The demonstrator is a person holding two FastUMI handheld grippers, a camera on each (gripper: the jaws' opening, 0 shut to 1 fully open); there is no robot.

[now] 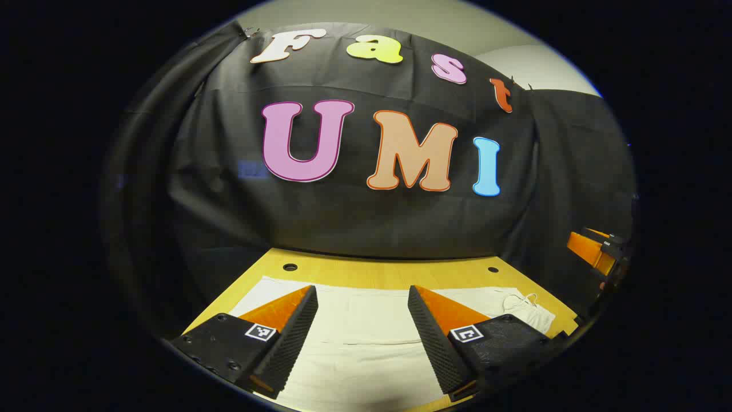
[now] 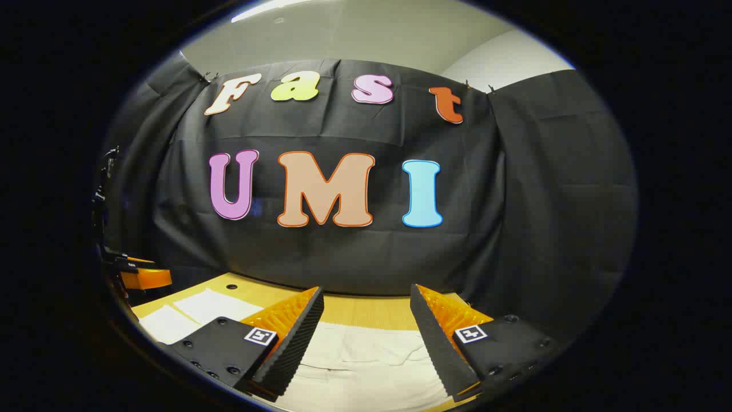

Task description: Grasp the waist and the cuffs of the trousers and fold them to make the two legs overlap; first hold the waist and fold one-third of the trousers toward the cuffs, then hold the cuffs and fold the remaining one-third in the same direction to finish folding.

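Both claws, the left gripper and the right gripper, hover released above the trousers at 6 o'clock, so I judge that grasping waist and cuffs comes next.

Both views face the wall, low over the table.

trousers: near part cut off by the lower edge of the left gripper view, and partly hidden behind the left claw
drawstring: too small to trace, beside the trousers' right end
right claw: cut off by the edge, right of the trousers
bench: near edge hidden under the trousers
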